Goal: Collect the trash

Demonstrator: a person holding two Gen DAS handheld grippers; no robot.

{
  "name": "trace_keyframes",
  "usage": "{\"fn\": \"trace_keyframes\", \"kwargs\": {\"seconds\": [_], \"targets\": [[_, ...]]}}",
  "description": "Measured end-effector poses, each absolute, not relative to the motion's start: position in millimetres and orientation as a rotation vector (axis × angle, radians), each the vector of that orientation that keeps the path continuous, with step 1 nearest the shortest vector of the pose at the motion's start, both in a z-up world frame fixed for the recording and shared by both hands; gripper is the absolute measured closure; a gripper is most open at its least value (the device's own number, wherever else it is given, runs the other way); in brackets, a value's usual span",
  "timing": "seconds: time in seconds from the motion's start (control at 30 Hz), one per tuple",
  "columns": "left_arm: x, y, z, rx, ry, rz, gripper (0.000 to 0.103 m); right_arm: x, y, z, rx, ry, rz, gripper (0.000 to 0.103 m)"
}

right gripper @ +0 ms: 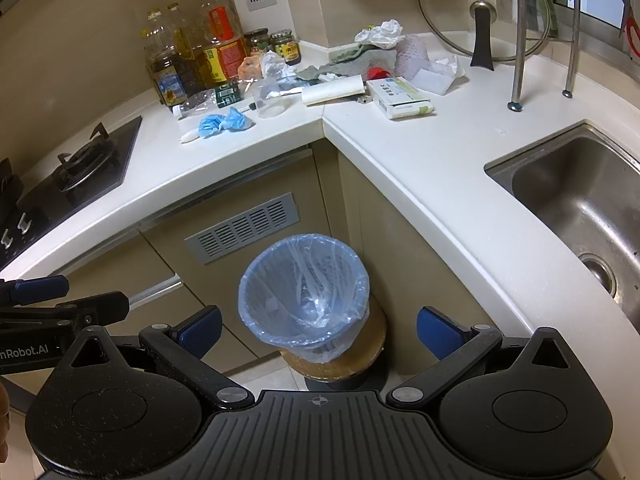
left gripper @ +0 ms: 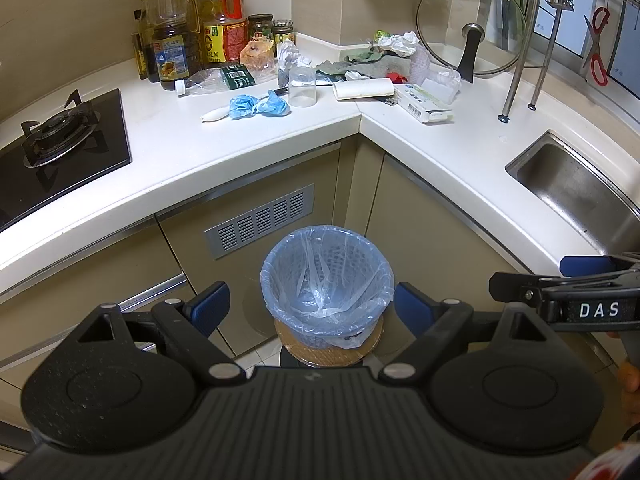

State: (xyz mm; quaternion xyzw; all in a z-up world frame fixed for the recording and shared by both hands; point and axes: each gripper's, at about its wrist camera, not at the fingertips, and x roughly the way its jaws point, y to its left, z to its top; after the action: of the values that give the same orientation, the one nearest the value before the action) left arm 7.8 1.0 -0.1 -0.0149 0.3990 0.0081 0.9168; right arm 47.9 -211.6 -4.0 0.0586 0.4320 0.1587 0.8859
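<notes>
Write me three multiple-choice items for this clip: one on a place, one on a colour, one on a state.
1. Where does the bin stand?
A. on the counter
B. on a round wooden stool below the counter corner
C. in the sink

2. What colour is the bin's bag?
A. black
B. pale blue
C. red

3. How are the left tongs and right tongs?
A. both open, holding nothing
B. left shut on a glove
C. right shut on a box

Answers: 1 B, the stool shows under the bin; 2 B, the liner over the rim is translucent blue; 3 A, each pair's blue pads sit wide apart with only the bin between.
</notes>
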Motion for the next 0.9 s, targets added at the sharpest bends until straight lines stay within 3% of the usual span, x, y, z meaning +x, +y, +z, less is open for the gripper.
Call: {"fn": "trace_keyframes", "kwargs": {"seconds": [0.9], "targets": [[5.5, 1.6, 8.8, -0.027, 0.813, 0.021, 0.015, 45.3, -208.0, 1.2, 0.119, 0.884, 0.334, 0.000]]}}
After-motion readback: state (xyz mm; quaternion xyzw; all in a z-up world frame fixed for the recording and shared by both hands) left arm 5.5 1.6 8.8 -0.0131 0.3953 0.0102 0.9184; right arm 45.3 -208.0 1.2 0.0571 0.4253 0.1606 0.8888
